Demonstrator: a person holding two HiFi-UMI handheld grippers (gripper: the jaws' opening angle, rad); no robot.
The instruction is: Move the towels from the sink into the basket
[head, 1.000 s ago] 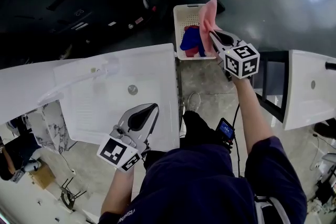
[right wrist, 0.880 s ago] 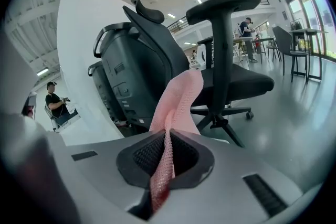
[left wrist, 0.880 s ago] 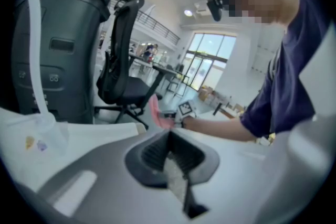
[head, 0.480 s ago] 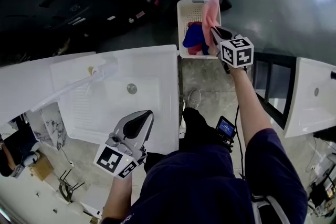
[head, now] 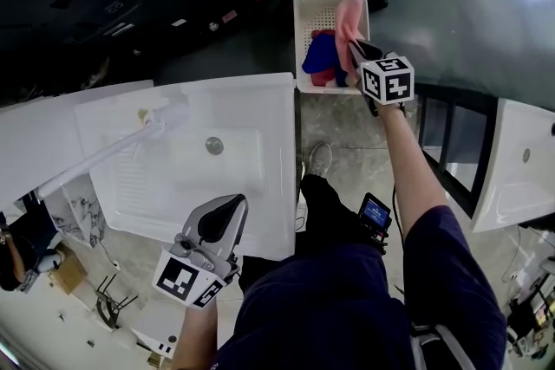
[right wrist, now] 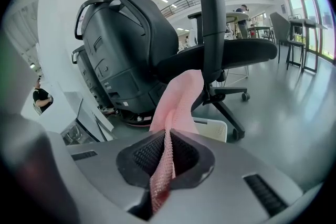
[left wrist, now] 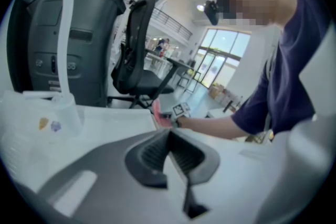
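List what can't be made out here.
- Head view: basket contents. The pink towel and right gripper cover part, so the towel count is unclear.
- Head view: sink front edge, partly behind the left gripper.
- Right gripper view: basket mostly hidden behind the gripper's body.

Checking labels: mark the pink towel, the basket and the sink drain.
pink towel [right wrist: 177,99], right gripper view, on its upper fold.
basket [head: 297,35], head view, on the left rim.
sink drain [head: 213,146], head view, on the drain's centre.
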